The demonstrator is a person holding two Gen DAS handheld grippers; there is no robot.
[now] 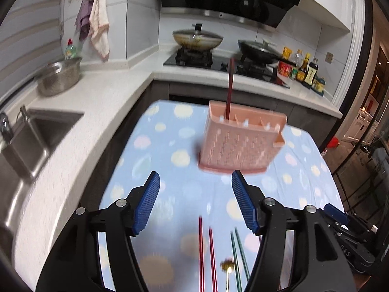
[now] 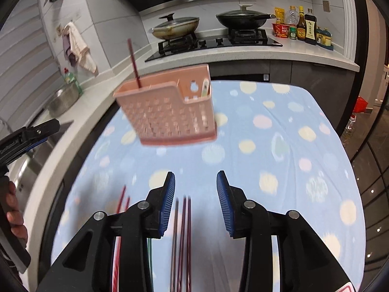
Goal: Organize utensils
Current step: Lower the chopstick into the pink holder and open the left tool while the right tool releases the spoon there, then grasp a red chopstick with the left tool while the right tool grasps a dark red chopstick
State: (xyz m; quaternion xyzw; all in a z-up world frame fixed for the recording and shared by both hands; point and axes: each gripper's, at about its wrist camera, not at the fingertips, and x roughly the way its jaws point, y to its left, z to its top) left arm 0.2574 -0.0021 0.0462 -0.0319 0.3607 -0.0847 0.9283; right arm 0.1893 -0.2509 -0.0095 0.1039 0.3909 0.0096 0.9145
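Kitchen counters framed a table under a blue dotted cloth (image 1: 145, 160). From the left wrist, the left gripper (image 1: 195, 187) stood spread and empty; the pink holder (image 1: 240, 141) held one dark red chopstick (image 1: 229, 87), with more chopsticks (image 1: 206, 260) blurred beneath. From the right wrist, the right gripper (image 2: 195, 189) gaped empty over chopsticks (image 2: 182, 238); taking one alone, mid-shaft, seemed wisest, though their ends were cut off.
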